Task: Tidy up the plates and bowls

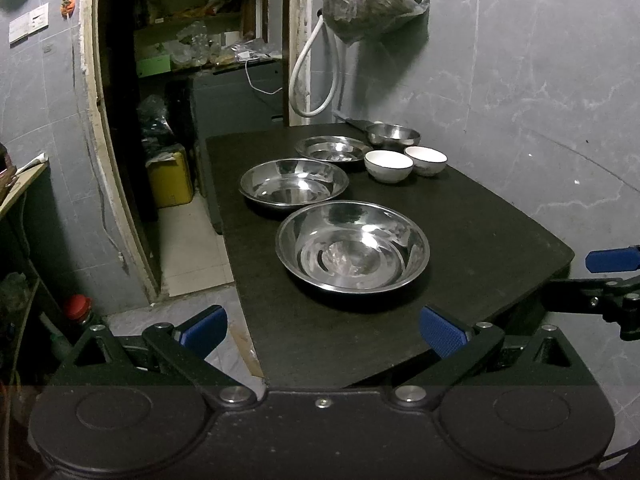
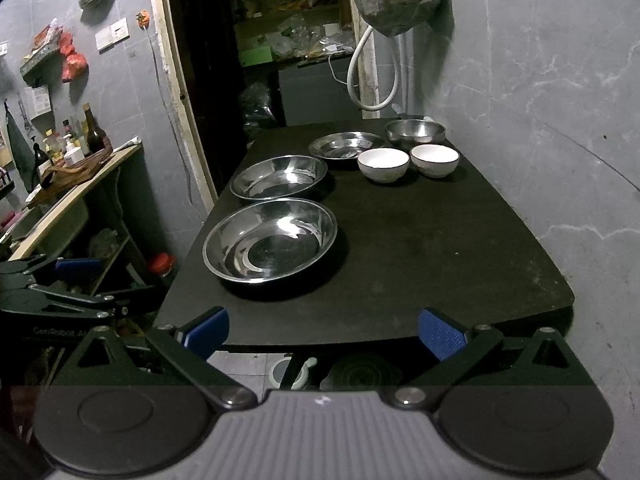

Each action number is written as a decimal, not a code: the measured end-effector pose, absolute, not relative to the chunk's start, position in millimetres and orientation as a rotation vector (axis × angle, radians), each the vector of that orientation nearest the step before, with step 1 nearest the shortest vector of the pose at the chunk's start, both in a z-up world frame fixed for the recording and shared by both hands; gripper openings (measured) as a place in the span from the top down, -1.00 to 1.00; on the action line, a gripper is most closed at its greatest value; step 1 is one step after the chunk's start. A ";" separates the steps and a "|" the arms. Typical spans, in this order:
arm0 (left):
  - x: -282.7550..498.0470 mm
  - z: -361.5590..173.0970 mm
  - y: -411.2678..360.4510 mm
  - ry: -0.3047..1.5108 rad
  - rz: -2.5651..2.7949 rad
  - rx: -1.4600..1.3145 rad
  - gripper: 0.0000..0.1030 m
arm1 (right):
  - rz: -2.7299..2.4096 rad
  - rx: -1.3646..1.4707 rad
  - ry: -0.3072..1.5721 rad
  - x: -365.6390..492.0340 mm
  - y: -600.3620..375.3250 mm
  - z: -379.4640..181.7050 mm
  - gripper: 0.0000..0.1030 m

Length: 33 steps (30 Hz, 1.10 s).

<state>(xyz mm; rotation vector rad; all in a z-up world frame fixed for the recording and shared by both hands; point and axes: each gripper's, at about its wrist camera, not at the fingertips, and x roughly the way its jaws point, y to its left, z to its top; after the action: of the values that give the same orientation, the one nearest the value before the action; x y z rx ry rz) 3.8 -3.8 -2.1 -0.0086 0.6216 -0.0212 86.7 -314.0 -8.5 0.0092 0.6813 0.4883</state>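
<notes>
Dark counter (image 2: 420, 248) against grey tiled wall, doorway behind. Left to right: three steel dishes in a row, nearest one (image 2: 270, 239), then two white bowls (image 2: 383, 164) side by side, steel bowl (image 2: 415, 131) behind. Left tool (image 1: 322, 330) and right tool (image 2: 324, 330) both spread wide, empty, short of counter's near edge.

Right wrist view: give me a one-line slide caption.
Open right gripper at the edge of a dark table holding three steel plates, two white bowls and a steel bowl.
</notes>
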 end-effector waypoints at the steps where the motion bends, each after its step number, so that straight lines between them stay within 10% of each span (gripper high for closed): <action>1: 4.0 -1.7 -4.4 0.623 -0.023 -0.006 -0.99 | 0.487 0.010 0.682 87.5 -314.4 -9.6 -1.00; 33: 11.7 -5.4 0.3 0.639 -0.012 -0.010 -0.99 | 0.503 -0.012 0.685 93.1 -301.7 -11.2 -1.00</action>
<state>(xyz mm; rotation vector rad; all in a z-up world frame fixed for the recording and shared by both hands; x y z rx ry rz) 11.7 0.3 -5.4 -0.0103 0.6392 -0.0120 93.1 -301.7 -11.2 -0.0115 0.6854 0.5027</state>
